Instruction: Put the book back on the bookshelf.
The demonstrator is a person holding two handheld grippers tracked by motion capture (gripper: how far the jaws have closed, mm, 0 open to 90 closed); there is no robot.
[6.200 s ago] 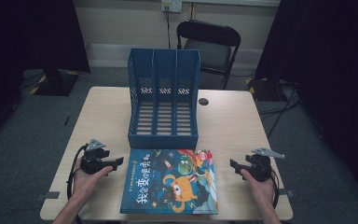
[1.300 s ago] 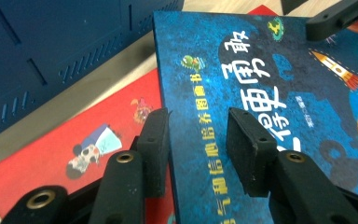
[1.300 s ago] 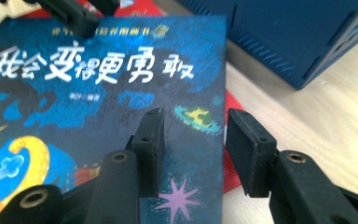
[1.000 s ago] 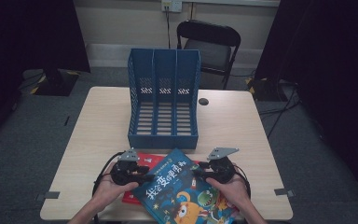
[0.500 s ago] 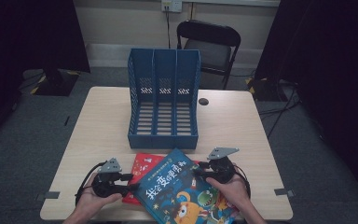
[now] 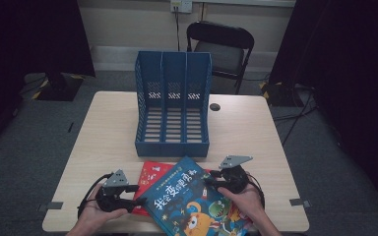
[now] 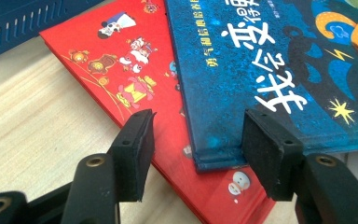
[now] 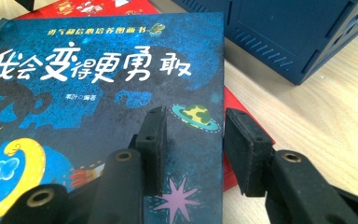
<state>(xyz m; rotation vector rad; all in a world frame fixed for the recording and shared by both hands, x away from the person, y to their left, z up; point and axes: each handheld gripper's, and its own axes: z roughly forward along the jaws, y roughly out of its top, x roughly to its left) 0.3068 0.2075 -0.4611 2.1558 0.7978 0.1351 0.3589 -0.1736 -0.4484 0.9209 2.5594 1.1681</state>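
I sit at a big wooden table point(image 6: 108, 128). On the far side of it stands a blue file rack point(image 6: 173, 105) with three slots, all with nothing in them that I can see. A black folding chair point(image 6: 220, 46) stands behind the table, by the wall.

Close to me, in front of the rack, lie two picture books. The blue book point(image 6: 192, 204) is on top. It is turned at a slant, with one corner pointing toward the rack. It has white writing and a cartoon monster on its cover. The red book point(image 6: 150, 177) lies flat under it and sticks out on the left side.

My left gripper point(image 6: 128, 192) rests low by the left edge of the books. In the left gripper view its jaws are spread wide point(image 7: 196, 140). The near corner of the blue book sits between them, but the pads do not touch it.

My right gripper point(image 6: 210, 181) is at the right edge of the blue book. In the right gripper view its jaws point(image 8: 193, 149) stand apart too, one over the cover and one past the edge. I cannot tell if they touch the book.

A small dark round thing point(image 6: 215, 106) lies on the table, right of the rack.
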